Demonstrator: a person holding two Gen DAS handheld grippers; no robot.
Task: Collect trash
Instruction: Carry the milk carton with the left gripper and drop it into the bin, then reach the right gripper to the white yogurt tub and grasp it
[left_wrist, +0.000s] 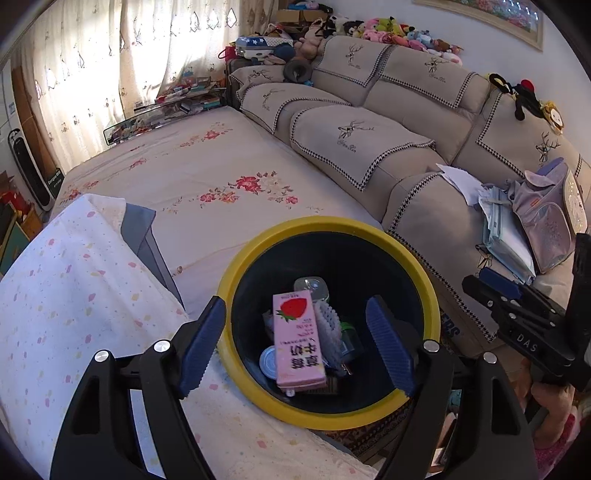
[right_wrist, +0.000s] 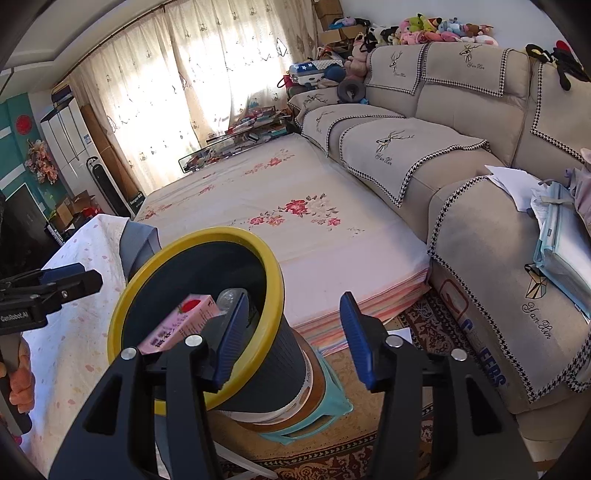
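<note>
Nearest, left hand-held gripper (left_wrist: 295, 345) spread wide over the round dark waste bin with the yellow rim (left_wrist: 243, 266), nothing between its blue ribbed pads (left_wrist: 201, 347). Empty as well, the right hand-held gripper (right_wrist: 293, 341), jaws moderately apart, poised beside the bin's right wall and over the patterned carpet (right_wrist: 417, 332).

Inside the bin, already collected: a pink strawberry-milk carton (left_wrist: 297, 339) lying on top, a white bristled brush (left_wrist: 328, 328), a small round silver tin (left_wrist: 269, 363), a clear plastic bottle (left_wrist: 312, 288), a green-capped item only partly visible.

Perched on a stack, that bin: a cream tub, then a small teal plastic stool (right_wrist: 314, 417). Judged top-heavy; a knock from either gripper against the rim likely enough to tip the lot onto the carpet. Carton (right_wrist: 177, 325) slanting up toward the rim in the right view, so possibly first to spill.

Just beside, a white speckled cloth (left_wrist: 70, 295) on the bed edge; risk of a pad snagging it. Further off, floral bedsheet (left_wrist: 207, 173) with no loose trash showing. Beyond, on the beige sofa (left_wrist: 399, 110), loose white papers (left_wrist: 461, 181) next to a lilac backpack (left_wrist: 546, 214): trash or schoolwork, impossible to tell, so a wrong pick there a real hazard.
</note>
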